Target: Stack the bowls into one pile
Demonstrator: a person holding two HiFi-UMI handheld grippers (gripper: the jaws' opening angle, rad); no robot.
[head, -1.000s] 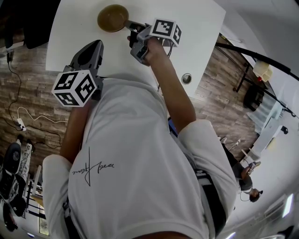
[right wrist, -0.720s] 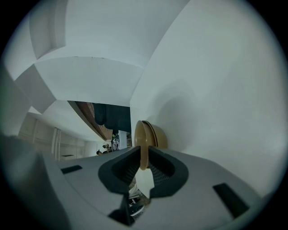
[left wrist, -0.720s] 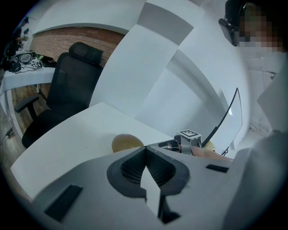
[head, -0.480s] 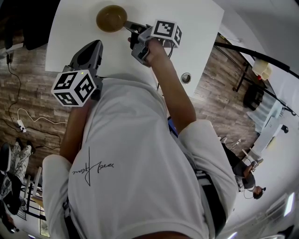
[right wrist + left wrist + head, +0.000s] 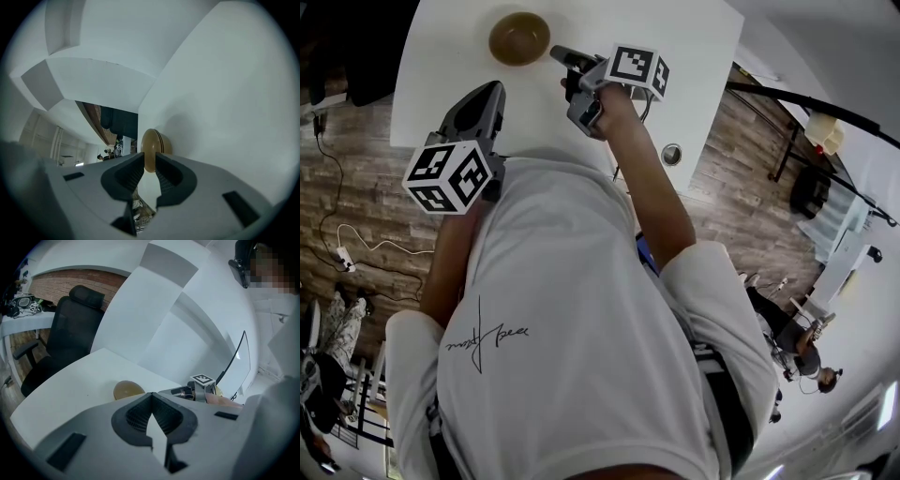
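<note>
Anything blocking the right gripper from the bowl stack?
Nothing visible. The right gripper sits just beside the bowl stack, jaws apart, with the stack lined up in their gap and only bare white table around. The left gripper is off to the side, clear.

Bright even light, soft shadows, strong fisheye distortion, dark vignetted corners
</note>
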